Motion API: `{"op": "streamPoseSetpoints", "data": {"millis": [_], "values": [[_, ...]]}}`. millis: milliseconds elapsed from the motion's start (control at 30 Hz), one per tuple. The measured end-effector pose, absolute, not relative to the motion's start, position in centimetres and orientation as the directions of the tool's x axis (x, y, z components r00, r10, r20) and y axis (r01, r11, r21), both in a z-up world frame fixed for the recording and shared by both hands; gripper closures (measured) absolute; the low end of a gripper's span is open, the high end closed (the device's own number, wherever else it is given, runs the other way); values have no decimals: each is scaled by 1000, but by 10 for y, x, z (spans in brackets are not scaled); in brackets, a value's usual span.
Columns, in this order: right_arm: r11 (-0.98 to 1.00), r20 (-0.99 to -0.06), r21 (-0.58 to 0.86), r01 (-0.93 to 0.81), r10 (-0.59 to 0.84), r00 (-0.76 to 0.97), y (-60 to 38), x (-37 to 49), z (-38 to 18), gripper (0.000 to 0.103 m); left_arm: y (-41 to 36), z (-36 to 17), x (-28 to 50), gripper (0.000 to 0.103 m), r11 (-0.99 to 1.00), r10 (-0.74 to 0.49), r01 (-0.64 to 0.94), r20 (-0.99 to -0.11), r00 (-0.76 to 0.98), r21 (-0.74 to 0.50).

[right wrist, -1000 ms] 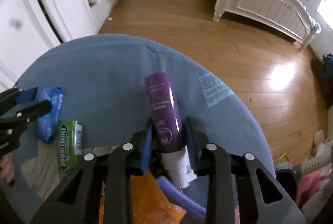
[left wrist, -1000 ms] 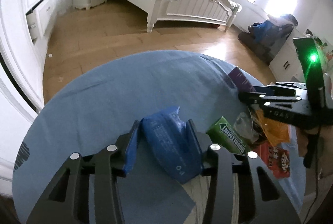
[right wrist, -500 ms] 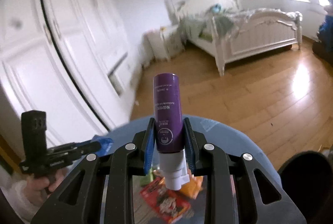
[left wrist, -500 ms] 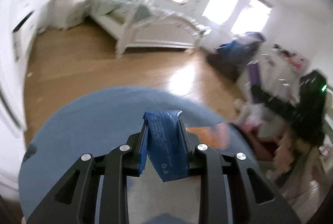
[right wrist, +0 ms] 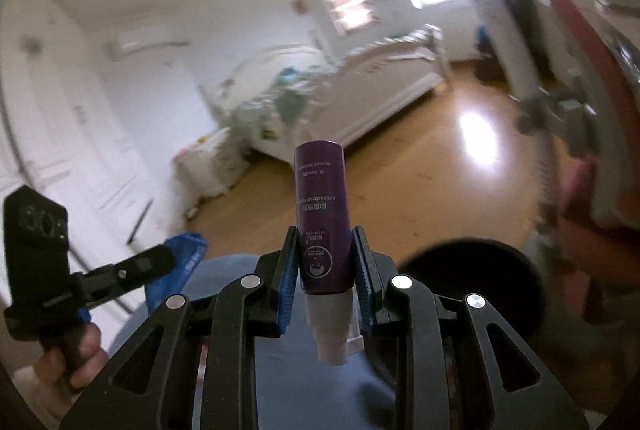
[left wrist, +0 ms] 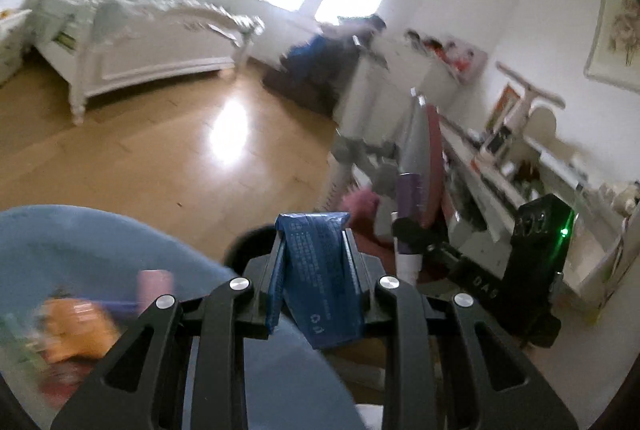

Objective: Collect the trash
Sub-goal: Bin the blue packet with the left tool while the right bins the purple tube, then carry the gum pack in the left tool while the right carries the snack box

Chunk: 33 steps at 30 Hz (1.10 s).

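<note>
The left gripper (left wrist: 316, 266) clenches a crumpled blue plastic packet (left wrist: 320, 282); the right gripper (right wrist: 324, 270) clenches a purple cylindrical tube (right wrist: 320, 218), long axis along its fingers. A round black bin (right wrist: 472, 270) sits below right, nearer the right gripper.
</note>
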State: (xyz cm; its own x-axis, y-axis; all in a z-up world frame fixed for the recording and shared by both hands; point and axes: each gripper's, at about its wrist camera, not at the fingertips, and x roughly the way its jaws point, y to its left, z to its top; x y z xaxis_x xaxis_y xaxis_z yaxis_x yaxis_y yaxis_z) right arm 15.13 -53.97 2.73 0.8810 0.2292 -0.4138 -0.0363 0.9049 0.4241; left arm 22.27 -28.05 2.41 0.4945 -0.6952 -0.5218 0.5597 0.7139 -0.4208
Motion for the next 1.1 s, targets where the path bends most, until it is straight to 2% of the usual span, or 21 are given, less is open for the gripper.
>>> {"op": "streamPoseSetpoints", "data": {"millis": [133,333,633,733,767,833,867,933,1033,1100], "values": [[882,-481,468,60,197,854,-585,161,-19,76,-339,-11,240,77,697,-702,573,-576,419,-432],[839,-525,531,118,216,823,-609,178,-70,76,-368,-44,253,77,706,-682,561,-629,373,-432],[819,-552,558,131,249,796,-608,192,-99,76,-383,-67,266,75,725,-653,543,-674,346,-424],[820,-567,555,141,249,785,-609,196,-103,72,-385,-69,267,73,731,-645,541,-682,346,-417],[819,-566,555,142,247,787,-608,195,-101,67,-385,-69,267,72,735,-637,542,-688,348,-406],[819,-557,553,154,226,799,-609,192,-98,33,-384,-67,266,53,739,-629,547,-693,352,-393],[816,-543,556,156,215,812,-608,188,-95,29,-382,-64,264,47,740,-628,551,-689,363,-385],[820,-541,553,145,221,812,-604,186,-90,28,-372,-52,257,32,740,-632,561,-670,390,-371],[826,-531,549,124,231,815,-596,184,-82,28,-357,-36,245,21,742,-635,569,-645,425,-356],[835,-521,542,95,245,818,-582,179,-71,28,-337,-22,235,21,744,-641,563,-622,449,-361]]}}
